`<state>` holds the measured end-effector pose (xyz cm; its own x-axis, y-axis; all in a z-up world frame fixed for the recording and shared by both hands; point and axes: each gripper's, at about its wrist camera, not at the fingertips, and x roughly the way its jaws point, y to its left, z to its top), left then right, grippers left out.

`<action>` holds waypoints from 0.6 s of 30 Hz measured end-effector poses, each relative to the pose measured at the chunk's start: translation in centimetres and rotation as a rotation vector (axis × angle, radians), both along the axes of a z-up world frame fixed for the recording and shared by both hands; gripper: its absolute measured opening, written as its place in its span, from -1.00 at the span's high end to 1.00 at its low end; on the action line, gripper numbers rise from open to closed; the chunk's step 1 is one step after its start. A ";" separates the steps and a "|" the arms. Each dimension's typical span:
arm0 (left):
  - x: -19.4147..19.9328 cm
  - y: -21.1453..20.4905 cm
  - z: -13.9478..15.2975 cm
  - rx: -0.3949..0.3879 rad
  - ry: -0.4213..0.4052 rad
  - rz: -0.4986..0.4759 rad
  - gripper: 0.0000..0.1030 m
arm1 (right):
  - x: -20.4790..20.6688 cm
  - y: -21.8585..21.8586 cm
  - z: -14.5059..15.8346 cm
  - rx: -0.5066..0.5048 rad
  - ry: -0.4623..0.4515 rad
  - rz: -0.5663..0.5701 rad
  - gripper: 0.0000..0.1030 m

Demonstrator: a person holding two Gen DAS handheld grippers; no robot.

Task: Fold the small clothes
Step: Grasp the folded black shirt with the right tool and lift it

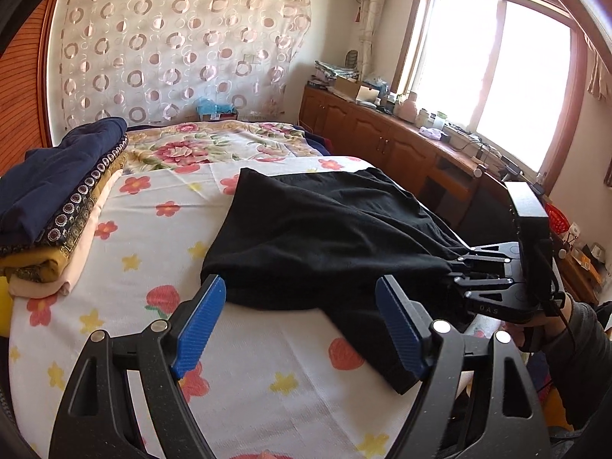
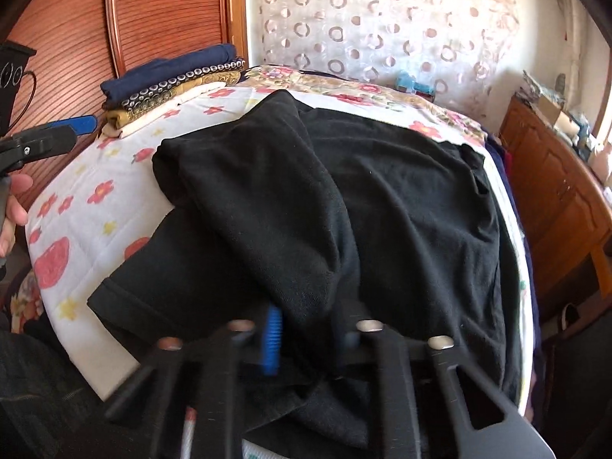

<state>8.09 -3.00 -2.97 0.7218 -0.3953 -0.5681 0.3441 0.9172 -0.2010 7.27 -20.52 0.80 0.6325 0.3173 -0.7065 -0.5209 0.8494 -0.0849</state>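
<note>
A black garment (image 1: 325, 237) lies on the flower-print bed sheet (image 1: 153, 229), partly folded over itself. My left gripper (image 1: 302, 306) is open and empty, its blue fingers (image 1: 202, 321) just short of the garment's near edge. My right gripper (image 1: 455, 271) is shut on the garment's right edge and holds it a little off the sheet. In the right wrist view the black garment (image 2: 344, 199) fills the middle, and the right gripper (image 2: 306, 329) pinches a bunched fold of it. The left gripper (image 2: 69, 126) shows at the far left there.
A stack of folded clothes (image 1: 57, 206) sits at the left of the bed, also in the right wrist view (image 2: 172, 84). A wooden cabinet (image 1: 382, 134) with clutter runs along the right under the window. A patterned curtain (image 1: 172, 46) hangs behind the bed.
</note>
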 end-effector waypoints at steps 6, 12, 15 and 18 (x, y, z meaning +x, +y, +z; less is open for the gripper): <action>-0.4 0.1 0.2 -0.006 -0.016 0.012 -0.58 | -1.7 -0.7 3.0 0.066 -0.121 -0.007 0.79; -1.1 -0.1 1.4 -0.021 -0.059 0.021 -0.58 | -4.3 -2.5 5.7 0.126 -0.209 -0.037 0.79; -1.3 -0.2 1.8 -0.018 -0.077 0.021 -0.58 | -4.5 -4.3 5.7 0.118 -0.214 -0.082 0.79; -1.4 -0.2 1.9 -0.009 -0.087 0.026 -0.58 | -4.1 -6.2 4.4 0.092 -0.166 -0.138 0.79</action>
